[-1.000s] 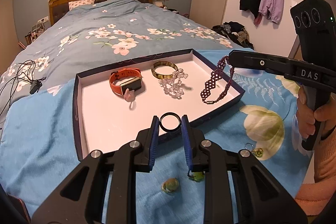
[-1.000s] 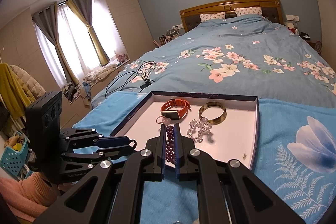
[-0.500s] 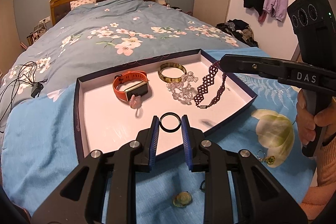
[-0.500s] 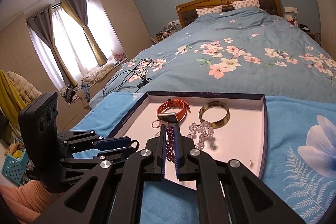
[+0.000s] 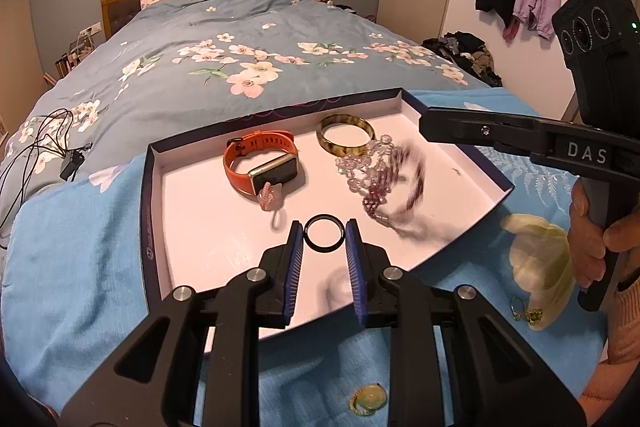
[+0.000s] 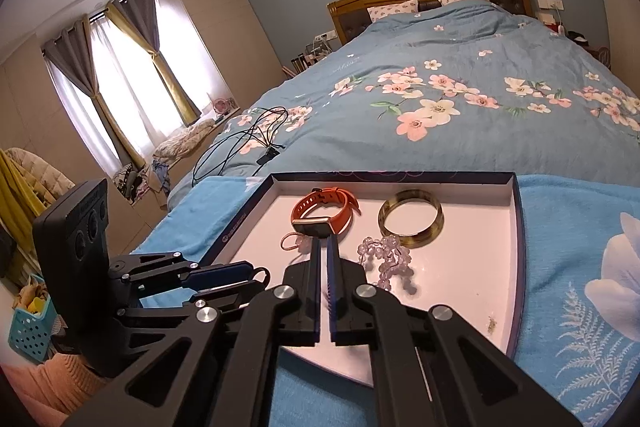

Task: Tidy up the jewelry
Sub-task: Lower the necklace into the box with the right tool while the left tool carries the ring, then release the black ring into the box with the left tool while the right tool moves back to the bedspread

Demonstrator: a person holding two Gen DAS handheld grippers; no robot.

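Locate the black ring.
Left wrist view, centre: the black ring sits between the left gripper's fingers, over the tray's near edge.

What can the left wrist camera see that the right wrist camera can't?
Only the left wrist view shows the black ring held between the left gripper jaws, the blurred purple beaded bracelet in the tray, a gold ring and an earring on the blue cloth, and coats on the wall.

Only the right wrist view shows the window curtains and the right gripper jaws almost together.

Both show the tray with the orange watch, the tortoiseshell bangle and the clear beaded bracelet.
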